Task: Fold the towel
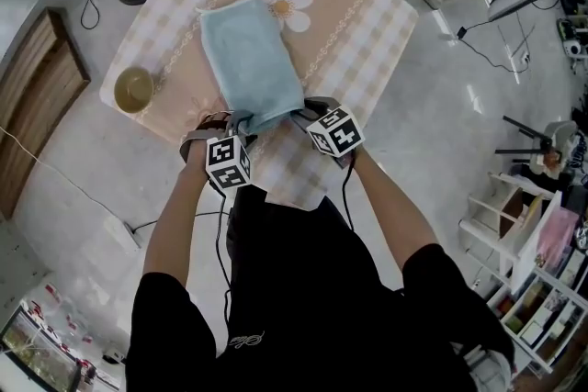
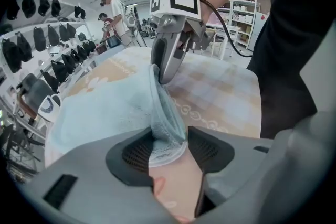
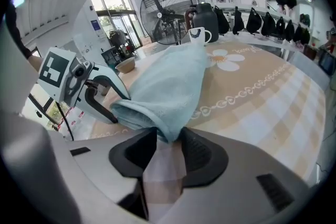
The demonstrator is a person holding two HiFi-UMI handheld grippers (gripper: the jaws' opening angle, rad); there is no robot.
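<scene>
Head view: the light-blue towel [image 1: 250, 60] lies on the checked tablecloth [image 1: 377, 32]. Its long axis runs from the near edge to the far side, leaning slightly left. Both tongs are at its near end, the left gripper [image 1: 241, 122] at the near left corner and the right gripper [image 1: 299, 113] at the near right corner, each equally close. All the cloth lies beyond them, so the fold likely has to carry this end toward the far side.

Left gripper view: the jaws are narrow, clamped on a bunched edge of the towel. The hem runs up from them to the right gripper just beyond.

Right gripper view: the jaws pinch a towel corner. The cloth stretches away toward a white cup [image 3: 198, 35] at the far end.
</scene>
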